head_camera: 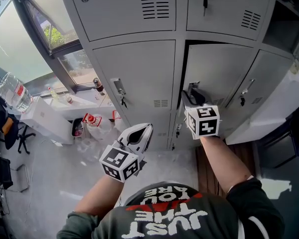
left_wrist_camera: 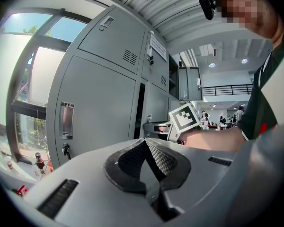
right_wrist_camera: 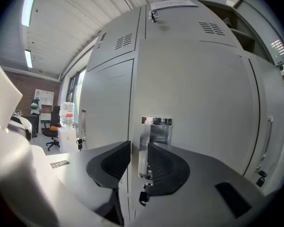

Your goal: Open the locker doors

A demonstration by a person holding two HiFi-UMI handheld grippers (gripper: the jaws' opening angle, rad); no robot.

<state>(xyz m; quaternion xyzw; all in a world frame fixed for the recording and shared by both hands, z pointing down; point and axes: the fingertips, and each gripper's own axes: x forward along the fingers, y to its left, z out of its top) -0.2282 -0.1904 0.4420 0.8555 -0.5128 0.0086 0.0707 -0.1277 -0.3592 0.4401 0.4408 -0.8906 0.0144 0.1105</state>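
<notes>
Grey lockers fill the wall ahead. The middle lower locker door (head_camera: 219,68) stands slightly ajar, with a dark gap along its left edge. My right gripper (head_camera: 192,97) is at its chrome handle (head_camera: 192,87); in the right gripper view the jaws (right_wrist_camera: 139,162) are closed on the handle (right_wrist_camera: 155,143) and the door's edge, with a key (right_wrist_camera: 143,197) hanging below. My left gripper (head_camera: 142,129) hangs lower and to the left, apart from the lockers, shut and empty (left_wrist_camera: 145,143). The left lower door (head_camera: 139,68) is closed.
The right lower door (head_camera: 261,78) looks ajar, next to a white panel (head_camera: 284,103). Keys hang in an upper locker (head_camera: 205,1). At the left are a window, a white box (head_camera: 45,121) with a water bottle (head_camera: 12,91), small bottles on the floor (head_camera: 92,119) and a chair (head_camera: 10,128).
</notes>
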